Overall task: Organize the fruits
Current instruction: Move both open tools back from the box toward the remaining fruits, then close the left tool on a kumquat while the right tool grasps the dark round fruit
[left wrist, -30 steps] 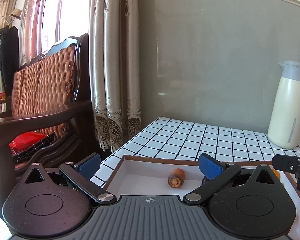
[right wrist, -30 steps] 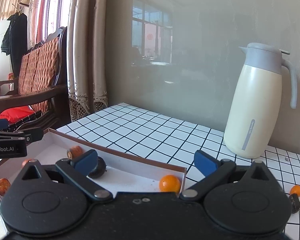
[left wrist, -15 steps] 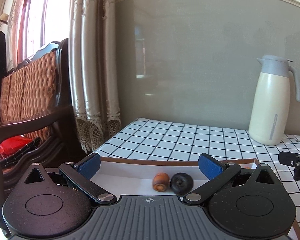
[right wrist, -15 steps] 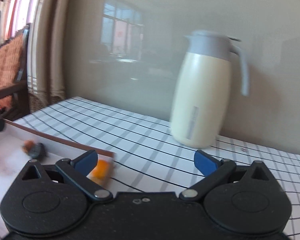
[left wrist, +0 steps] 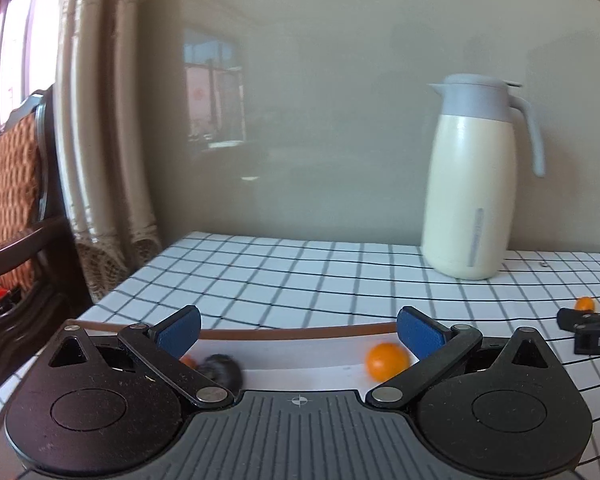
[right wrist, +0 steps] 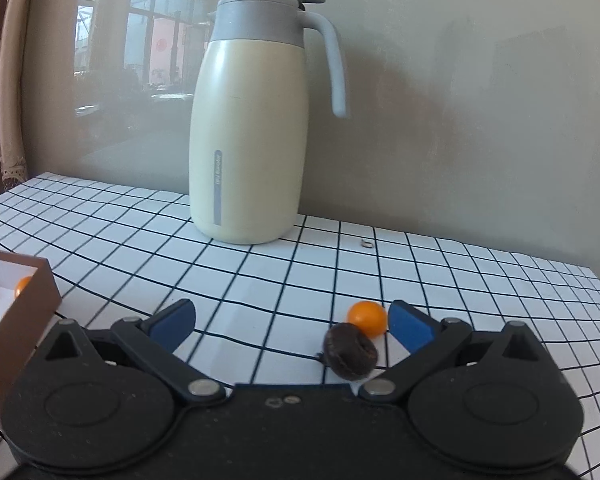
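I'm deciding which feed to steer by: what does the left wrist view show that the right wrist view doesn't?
Left wrist only: the open left claw over the box interior, with a dark fruit near its left finger, a chair and a window.

Right wrist only: the open right claw over the tablecloth, a dark wrinkled fruit lying loose there touching a small orange fruit, and a small metal bit.

Both: the cream jug, the brown box, an orange fruit inside it, and the curtain.
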`<state>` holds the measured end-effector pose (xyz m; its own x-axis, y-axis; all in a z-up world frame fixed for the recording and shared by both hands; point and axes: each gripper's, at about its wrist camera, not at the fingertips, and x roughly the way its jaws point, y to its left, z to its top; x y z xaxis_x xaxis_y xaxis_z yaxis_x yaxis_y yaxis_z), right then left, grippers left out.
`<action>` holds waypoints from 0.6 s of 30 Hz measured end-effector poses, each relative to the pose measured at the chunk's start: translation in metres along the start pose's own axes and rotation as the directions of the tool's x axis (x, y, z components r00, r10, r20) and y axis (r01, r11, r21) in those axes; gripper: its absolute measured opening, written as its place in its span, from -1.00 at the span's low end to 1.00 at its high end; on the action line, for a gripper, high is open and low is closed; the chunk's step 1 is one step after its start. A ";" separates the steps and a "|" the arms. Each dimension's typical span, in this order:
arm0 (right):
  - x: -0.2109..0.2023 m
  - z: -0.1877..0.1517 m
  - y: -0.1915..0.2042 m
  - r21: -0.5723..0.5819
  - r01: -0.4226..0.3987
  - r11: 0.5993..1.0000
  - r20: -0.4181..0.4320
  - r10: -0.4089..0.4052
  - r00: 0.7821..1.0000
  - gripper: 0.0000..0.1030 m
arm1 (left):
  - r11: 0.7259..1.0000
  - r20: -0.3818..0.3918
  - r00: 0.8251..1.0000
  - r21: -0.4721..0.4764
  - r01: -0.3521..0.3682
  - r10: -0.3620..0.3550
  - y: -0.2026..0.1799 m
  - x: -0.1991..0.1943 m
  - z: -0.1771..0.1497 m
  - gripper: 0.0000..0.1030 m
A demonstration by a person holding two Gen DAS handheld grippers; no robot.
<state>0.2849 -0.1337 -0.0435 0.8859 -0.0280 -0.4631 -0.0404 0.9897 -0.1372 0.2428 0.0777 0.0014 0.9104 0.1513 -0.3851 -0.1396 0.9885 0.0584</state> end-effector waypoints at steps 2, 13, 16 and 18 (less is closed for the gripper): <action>0.003 -0.005 -0.010 0.002 0.010 1.000 -0.013 -0.010 1.000 0.89 | 1.000 0.008 1.000 0.005 0.029 -0.029 -0.016 -0.001 0.003 1.00; 0.034 -0.016 -0.048 0.050 0.064 0.997 -0.114 -0.058 0.992 0.88 | 0.988 0.001 0.991 0.078 0.133 -0.133 -0.086 -0.003 0.004 1.00; 0.042 -0.016 -0.047 0.044 0.065 0.997 -0.128 -0.059 0.990 0.88 | 0.986 -0.001 0.989 0.082 0.149 -0.149 -0.094 -0.001 0.004 1.00; 0.049 -0.019 -0.047 0.032 0.076 0.997 -0.152 -0.070 0.986 0.87 | 0.985 0.001 0.989 0.089 0.150 -0.151 -0.099 -0.001 0.004 1.00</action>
<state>0.3214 -0.1846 -0.0760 0.8060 -0.1184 -0.5799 0.0419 0.9887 -0.1437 0.2567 -0.0199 -0.0006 0.9214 0.0001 -0.3885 0.0342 0.9961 0.0813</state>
